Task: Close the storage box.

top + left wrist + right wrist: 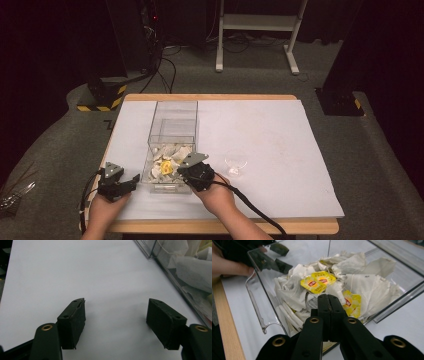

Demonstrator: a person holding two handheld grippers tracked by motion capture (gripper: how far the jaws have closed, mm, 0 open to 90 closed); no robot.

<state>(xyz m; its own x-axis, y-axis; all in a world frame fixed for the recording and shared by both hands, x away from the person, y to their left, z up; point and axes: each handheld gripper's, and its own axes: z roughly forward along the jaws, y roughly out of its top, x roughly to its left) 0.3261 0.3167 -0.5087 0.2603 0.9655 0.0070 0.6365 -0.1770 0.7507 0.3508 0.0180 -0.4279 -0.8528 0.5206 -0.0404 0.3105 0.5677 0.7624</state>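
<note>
My left hand comes in over the near edge of the bench, toward its left corner, holding the left gripper low with its jaws spread wide apart and nothing between them. My right hand sits further right along the same near edge, and the right gripper angles left, jaws pressed flat together.

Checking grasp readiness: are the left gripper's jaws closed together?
No, the left gripper has its jaws spread wide apart over the bare white sheet, nothing between them.
</note>
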